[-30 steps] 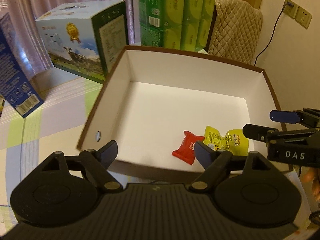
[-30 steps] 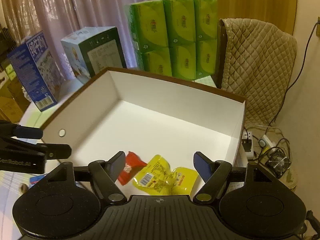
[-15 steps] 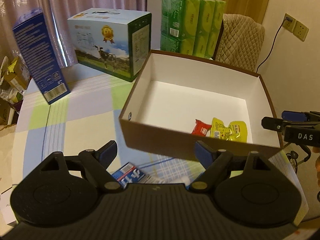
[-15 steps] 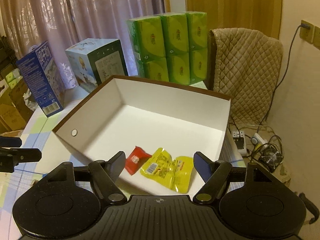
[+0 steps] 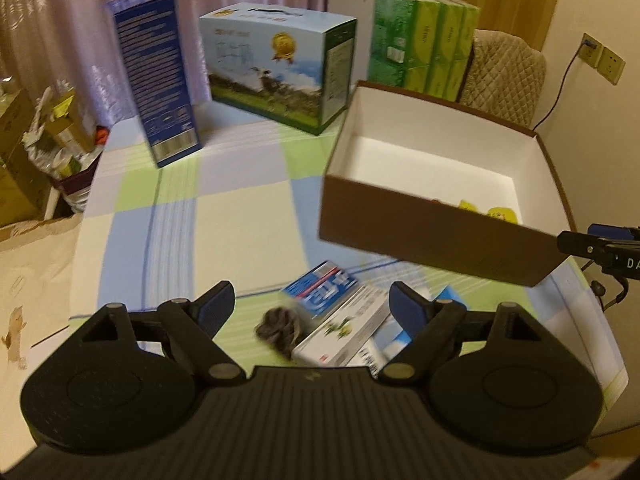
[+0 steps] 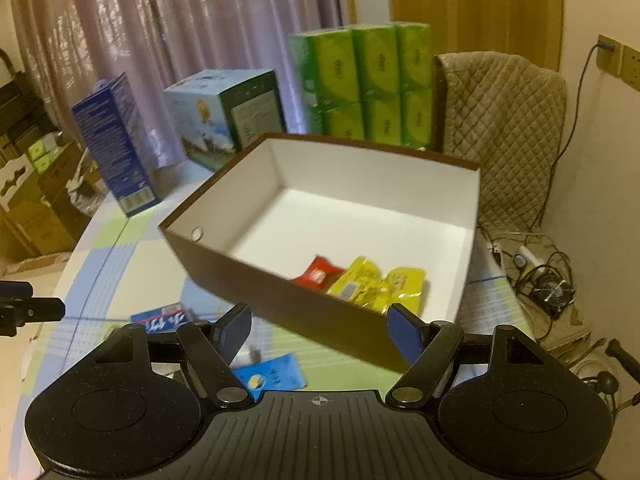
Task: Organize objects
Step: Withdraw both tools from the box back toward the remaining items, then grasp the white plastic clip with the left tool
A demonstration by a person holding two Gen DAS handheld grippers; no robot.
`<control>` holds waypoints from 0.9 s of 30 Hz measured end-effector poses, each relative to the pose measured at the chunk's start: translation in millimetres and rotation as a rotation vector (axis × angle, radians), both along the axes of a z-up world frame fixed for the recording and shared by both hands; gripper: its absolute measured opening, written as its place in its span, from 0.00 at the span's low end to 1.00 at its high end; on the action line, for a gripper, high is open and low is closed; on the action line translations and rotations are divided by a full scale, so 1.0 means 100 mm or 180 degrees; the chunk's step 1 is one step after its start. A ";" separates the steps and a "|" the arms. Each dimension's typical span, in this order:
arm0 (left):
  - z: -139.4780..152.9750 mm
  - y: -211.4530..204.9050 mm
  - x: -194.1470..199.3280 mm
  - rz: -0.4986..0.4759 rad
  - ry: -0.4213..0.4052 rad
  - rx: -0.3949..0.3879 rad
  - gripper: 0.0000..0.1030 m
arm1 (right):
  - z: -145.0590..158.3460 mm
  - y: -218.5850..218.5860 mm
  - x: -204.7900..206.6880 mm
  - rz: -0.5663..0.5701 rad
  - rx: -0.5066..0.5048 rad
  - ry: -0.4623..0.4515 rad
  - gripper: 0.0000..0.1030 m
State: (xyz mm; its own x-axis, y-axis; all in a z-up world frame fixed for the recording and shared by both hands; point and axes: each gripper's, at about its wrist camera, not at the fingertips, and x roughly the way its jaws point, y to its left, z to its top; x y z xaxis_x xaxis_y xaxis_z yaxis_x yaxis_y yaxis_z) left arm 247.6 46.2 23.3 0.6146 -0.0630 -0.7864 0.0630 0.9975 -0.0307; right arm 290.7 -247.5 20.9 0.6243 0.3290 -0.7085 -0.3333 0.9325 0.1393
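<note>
A brown box with a white inside (image 5: 420, 236) (image 6: 260, 280) stands on the checked tablecloth. In it lie a red packet (image 6: 318, 274) and yellow packets (image 6: 376, 288). In front of the box, loose on the table, are a blue-and-white pack (image 5: 320, 288) (image 6: 160, 322), a dark fuzzy lump (image 5: 278, 328), a white carton (image 5: 344, 332) and a blue packet (image 6: 272, 372). My left gripper (image 5: 310, 306) hangs open above these loose items, holding nothing. My right gripper (image 6: 320, 328) is open and empty near the box's front wall, and shows at the edge of the left wrist view (image 5: 592, 238).
A tall blue carton (image 5: 154, 80), a milk box (image 5: 280, 64) and green tissue packs (image 5: 420, 44) stand at the table's back. A quilt-covered chair (image 6: 504, 128) is behind the box. Cables and a small fan (image 6: 552, 288) lie on the floor at the right.
Both grippers have drawn back and away from the box, still open. The loose items in front of the box have come into view.
</note>
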 end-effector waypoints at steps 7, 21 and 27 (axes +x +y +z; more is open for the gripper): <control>-0.07 0.22 -0.26 0.0088 0.0058 0.0031 0.80 | -0.07 0.17 -0.12 0.0124 0.0001 0.0056 0.70; -0.79 0.29 -0.58 0.0000 0.0654 0.0000 0.79 | -0.28 0.18 -0.23 0.0101 -0.0086 0.0267 0.70; -1.07 0.14 -0.66 -0.0235 0.0902 0.0007 0.79 | -0.37 0.14 -0.25 0.0049 -0.0121 0.0368 0.70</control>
State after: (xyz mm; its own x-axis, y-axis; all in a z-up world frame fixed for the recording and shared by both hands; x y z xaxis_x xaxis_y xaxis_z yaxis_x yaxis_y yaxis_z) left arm 181.5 60.5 -83.3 0.3642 -0.0975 -0.9262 0.1248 0.9907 -0.0552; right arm 266.0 -233.4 -16.1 0.5327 0.3095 -0.7877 -0.3314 0.9327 0.1424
